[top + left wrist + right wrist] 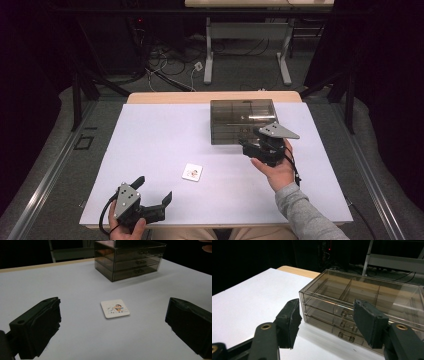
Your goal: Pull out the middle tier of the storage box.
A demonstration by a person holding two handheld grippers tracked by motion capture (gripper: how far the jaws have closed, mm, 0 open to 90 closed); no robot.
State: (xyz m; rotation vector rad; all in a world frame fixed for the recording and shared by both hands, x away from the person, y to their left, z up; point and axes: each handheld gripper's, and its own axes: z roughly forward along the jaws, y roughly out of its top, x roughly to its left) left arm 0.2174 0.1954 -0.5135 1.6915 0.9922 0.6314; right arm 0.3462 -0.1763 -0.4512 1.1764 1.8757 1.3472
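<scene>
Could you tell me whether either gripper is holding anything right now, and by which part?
Nothing is held. The right gripper stands open in front of the drawer box; the left gripper is open near the card.

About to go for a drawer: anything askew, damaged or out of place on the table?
Nothing stands out. The smoky three-drawer organizer sits flat with its drawers shut, and the cartoon card lies flat, apart from it.
</scene>
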